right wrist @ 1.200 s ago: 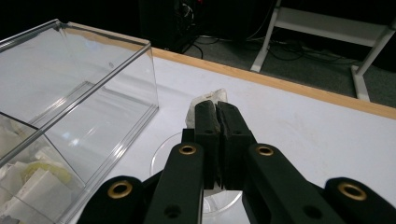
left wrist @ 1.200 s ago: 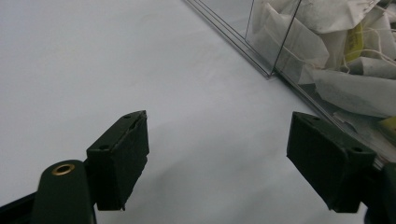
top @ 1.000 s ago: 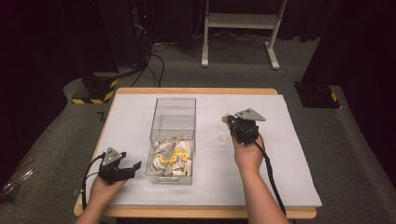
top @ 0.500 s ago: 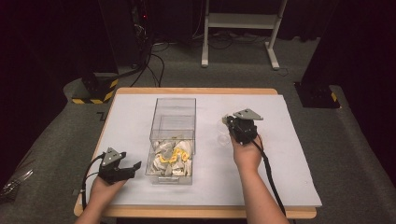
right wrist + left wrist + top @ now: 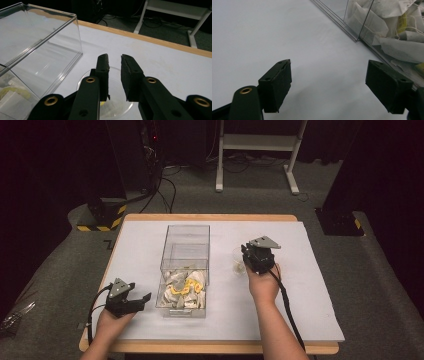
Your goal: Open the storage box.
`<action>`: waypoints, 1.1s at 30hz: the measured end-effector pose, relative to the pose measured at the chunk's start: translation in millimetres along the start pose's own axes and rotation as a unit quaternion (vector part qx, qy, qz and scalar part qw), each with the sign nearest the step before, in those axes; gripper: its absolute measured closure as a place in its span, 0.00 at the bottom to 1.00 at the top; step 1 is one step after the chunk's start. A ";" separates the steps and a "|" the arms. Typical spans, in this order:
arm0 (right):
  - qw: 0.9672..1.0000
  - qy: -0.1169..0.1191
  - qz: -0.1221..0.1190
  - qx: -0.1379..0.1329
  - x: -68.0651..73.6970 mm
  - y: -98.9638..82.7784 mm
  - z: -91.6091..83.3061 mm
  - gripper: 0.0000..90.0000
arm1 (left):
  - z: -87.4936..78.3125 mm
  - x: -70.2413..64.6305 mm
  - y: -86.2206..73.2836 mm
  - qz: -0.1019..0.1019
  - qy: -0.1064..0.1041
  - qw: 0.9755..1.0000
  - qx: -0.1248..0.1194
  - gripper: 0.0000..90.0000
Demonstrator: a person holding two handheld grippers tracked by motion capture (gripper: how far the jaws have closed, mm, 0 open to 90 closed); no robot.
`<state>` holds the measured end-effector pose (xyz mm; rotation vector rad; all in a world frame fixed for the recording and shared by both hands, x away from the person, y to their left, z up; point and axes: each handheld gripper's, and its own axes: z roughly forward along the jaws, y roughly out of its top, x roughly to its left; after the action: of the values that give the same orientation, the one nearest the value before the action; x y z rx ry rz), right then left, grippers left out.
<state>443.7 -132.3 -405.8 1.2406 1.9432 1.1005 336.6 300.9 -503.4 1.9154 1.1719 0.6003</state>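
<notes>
A clear plastic box [image 5: 184, 251] stands mid-table, its near half holding several white tea bags [image 5: 182, 287] with yellow tags. My left gripper [image 5: 144, 301] rests open on the mat by the box's near left corner; the left gripper view has its jaws [image 5: 328, 80] wide apart, nothing between them, and the box wall [image 5: 359, 27] just ahead. My right gripper [image 5: 245, 257] hovers over a small clear dish [image 5: 236, 262] right of the box. Its jaws [image 5: 115, 60] have just been opening and stand a narrow gap apart, nothing between them. A yellowish piece [image 5: 102, 103] lies in the dish [image 5: 81, 83].
A white mat [image 5: 150, 235] covers the wooden table [image 5: 210, 217]. The box's far half [image 5: 37, 50] has nothing in it. Beyond the table are a white stand's legs [image 5: 255, 150], cables and a black-and-yellow base [image 5: 102, 215] on grey floor.
</notes>
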 end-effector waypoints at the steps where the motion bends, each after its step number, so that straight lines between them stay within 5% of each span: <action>1: 1.000 -0.001 -0.002 0.000 0.0 0.1 -0.6 0.84 | 0.0 0.0 0.0 0.000 0.000 1.000 0.000 0.24; 21: 1.000 -0.008 0.004 -0.013 -10.6 -9.2 -23.1 0.67 | -0.7 -0.5 -1.7 -0.008 -0.009 1.000 -0.001 0.26; 33: 1.000 -0.013 0.008 -0.006 -22.4 -33.7 -33.9 0.64 | -0.8 -2.1 -2.1 -0.003 -0.009 1.000 -0.001 0.26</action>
<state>410.5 -171.7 -417.5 1.2594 1.9073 1.0978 333.9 299.9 -504.6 1.9115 1.1640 0.5792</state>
